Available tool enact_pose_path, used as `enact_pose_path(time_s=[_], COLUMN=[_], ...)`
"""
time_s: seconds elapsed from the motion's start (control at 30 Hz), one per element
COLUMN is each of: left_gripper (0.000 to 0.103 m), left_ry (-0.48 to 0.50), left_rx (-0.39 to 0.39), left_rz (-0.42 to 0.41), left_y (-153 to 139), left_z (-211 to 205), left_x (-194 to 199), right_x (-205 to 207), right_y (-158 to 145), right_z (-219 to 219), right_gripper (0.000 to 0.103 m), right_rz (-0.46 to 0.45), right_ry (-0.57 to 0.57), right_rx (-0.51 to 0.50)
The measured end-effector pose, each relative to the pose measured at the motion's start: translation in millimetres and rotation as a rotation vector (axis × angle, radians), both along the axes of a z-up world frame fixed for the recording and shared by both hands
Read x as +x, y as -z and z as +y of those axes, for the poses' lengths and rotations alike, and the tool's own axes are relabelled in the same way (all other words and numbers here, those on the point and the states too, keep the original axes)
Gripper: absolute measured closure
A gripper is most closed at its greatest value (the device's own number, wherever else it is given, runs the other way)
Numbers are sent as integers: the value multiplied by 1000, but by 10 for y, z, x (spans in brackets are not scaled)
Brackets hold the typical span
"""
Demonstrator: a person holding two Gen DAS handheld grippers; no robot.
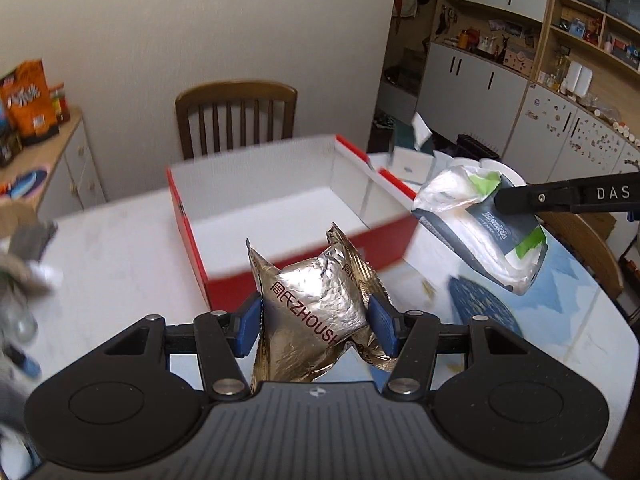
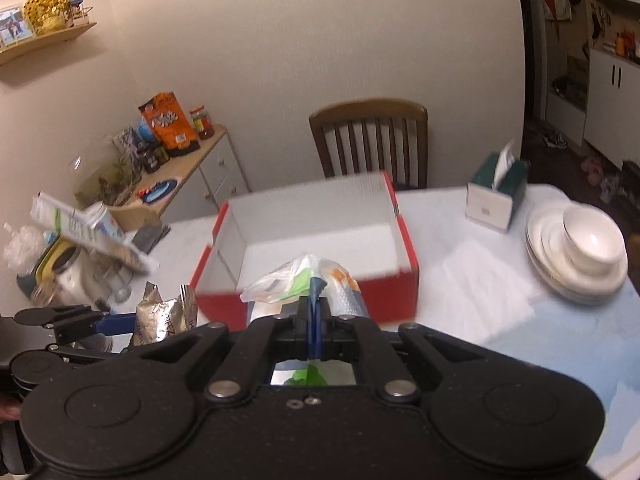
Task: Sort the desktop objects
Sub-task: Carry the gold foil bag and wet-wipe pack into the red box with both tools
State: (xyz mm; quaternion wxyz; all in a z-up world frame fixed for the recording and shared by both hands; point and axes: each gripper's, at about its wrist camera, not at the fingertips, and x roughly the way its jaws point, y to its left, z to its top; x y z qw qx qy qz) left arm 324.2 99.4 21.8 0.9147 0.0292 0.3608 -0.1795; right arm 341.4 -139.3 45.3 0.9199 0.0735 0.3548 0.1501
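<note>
**A:** What is each claw carrying, and how would those things handle?

**B:** The left claw grips a crinkled foil packet across its middle, one blue pad pressed on each side. It looks light, soft and puffy. Foil is slippery and crushes easily, so a hold across the full belly, as here, seems safer than pinching a sealed corner.

**A:** And the other?

**B:** The right claw is clamped fully closed on the thin plastic wrapper of a pack of tissues. In the left wrist view the pack hangs below the black fingers, sagging. I judge it light and limp. The loose film could stretch or slip, so a pinch nearer the body of the pack would hold better.

**A:** Where do they sit relative to the claws?

**B:** The foil packet stands straight ahead of the left camera, at twelve o'clock, between the pads, clear of the table. The tissue pack is at twelve o'clock from the right claw, its wrapper caught between the closed tips.

**A:** And the destination?

**B:** Likely the red box with a white interior, open and apparently empty. It lies beyond both packets at twelve o'clock in each view. A stack of white dishes sits at two o'clock in the right view.
</note>
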Motion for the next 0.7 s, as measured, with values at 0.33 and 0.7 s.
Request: enact_pose_path(time_s=[0.33, 0.7], left_gripper=[47, 47], left_ry=[37, 89], left_rx=[46, 150], left_rz=[39, 106], left_y=[29, 409], left_z=[52, -100], left_x=[1030, 1687], right_x=[932, 1526], right_y=[77, 480], right_z=[135, 374], right_gripper=[102, 102], right_rz=[-14, 13], right_ry=[17, -5], right_rx=[-38, -114])
